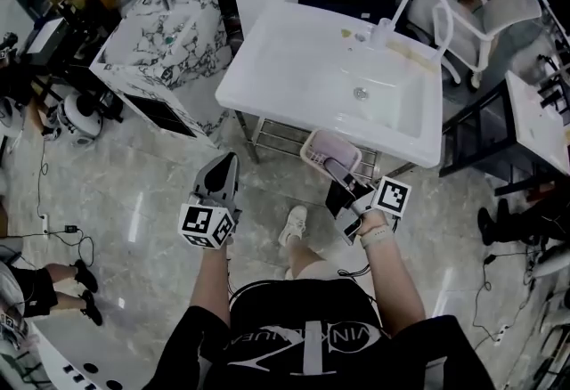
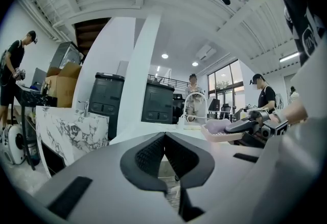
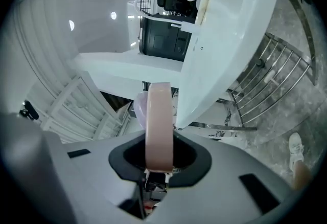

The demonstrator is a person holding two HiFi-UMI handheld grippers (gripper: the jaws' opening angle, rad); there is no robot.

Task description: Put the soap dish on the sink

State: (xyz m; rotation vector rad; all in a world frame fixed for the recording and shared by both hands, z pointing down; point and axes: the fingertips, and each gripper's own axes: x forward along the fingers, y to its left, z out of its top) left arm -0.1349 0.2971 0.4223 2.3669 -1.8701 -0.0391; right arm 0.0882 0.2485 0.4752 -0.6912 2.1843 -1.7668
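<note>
Care was what this step needed: your left claw (image 1: 224,164) was closed on nothing, and your right claw (image 1: 337,167) pinched the rim of the soap dish (image 1: 325,148), in the air just short of the white sink (image 1: 276,68). You needed to hold it level, clear the front edge, and release only once it sat flat. You had two claws, one soap dish and two sinks: the marbled sink (image 1: 156,45) and the white one.

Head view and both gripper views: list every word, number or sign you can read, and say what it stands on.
White lettering on the person's black shirt: upside down and creased, too unclear to quote.
The cubes on the left gripper and right gripper: square black-and-white markers only, no words.
No print shows on the soap dish or the sink.
Nothing else is readable.
</note>
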